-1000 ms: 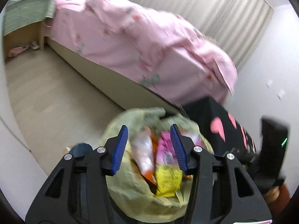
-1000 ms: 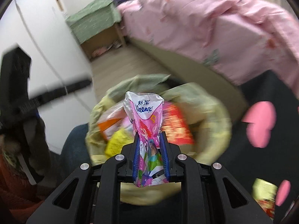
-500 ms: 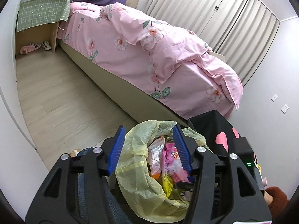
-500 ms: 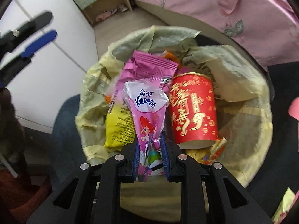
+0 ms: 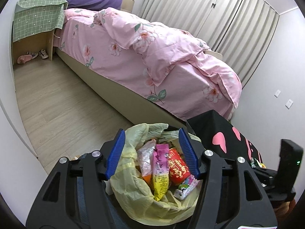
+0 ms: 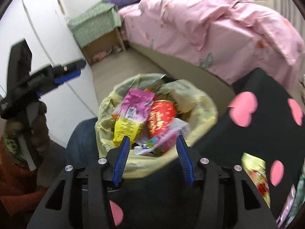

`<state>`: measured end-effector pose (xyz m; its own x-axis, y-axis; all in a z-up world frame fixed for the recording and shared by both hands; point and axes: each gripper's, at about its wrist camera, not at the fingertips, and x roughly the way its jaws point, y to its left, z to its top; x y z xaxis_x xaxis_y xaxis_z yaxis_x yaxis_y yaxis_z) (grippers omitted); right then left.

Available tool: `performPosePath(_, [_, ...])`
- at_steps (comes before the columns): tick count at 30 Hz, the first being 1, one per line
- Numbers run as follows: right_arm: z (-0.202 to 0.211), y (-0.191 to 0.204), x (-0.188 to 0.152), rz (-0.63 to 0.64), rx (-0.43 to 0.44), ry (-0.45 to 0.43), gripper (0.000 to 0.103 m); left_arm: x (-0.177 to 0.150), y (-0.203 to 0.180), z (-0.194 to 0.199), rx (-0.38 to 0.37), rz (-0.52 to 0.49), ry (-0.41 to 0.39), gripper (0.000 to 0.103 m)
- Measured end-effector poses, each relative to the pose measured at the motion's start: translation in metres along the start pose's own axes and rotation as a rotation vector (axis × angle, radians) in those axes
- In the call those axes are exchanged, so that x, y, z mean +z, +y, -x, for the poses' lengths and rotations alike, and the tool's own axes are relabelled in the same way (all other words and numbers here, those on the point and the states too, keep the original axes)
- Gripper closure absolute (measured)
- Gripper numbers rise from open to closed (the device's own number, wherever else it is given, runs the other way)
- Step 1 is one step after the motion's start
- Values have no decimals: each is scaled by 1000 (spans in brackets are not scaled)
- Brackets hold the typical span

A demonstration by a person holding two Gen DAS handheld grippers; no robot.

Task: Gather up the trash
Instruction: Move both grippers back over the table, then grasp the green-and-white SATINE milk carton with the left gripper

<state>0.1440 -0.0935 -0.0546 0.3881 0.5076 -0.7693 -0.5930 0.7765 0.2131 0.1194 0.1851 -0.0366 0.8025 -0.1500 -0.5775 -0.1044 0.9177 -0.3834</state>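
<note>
A bin lined with a yellow bag holds a red cup, a pink-and-yellow wrapper and the pink Kleenex tissue pack, which lies loose on top. My left gripper is open and empty above the bin. My right gripper is open and empty just above the bin's near rim. The left gripper also shows at the left of the right wrist view.
A black table cover with pink hearts lies right of the bin, with more wrappers on it. A bed with a pink duvet stands beyond. A white cabinet is at the left.
My right gripper opened and let go of the Kleenex pack, which dropped into the bin, then drew back. My left gripper stayed open over the bin.
</note>
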Motion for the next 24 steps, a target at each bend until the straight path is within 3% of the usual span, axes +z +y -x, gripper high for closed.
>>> performPosePath(3, [34,-14,-15,-39,-51,-85,55,-2,-16,-1,-10,-36,17,48])
performPosePath(6, [67,-34,-36,-91,-113,-184,43,-10,-41,-5,-39,-96,49,48])
performPosePath(9, [107,-53,-71,-135,-182,-274,42,-23,-72,-14,-96,-143,105,48])
performPosePath(14, [143,-79,-116,-176,-325,-231,41,-57,-144,-35,-206,-279,220,48])
performPosePath(16, [162,-91,-137,-200,-403,-248,41,-68,-166,-40,-253,-320,260,48])
performPosePath(24, [210,-149,-209,-386,-569,-298,41,-97,-279,-68,-432,-482,370,46])
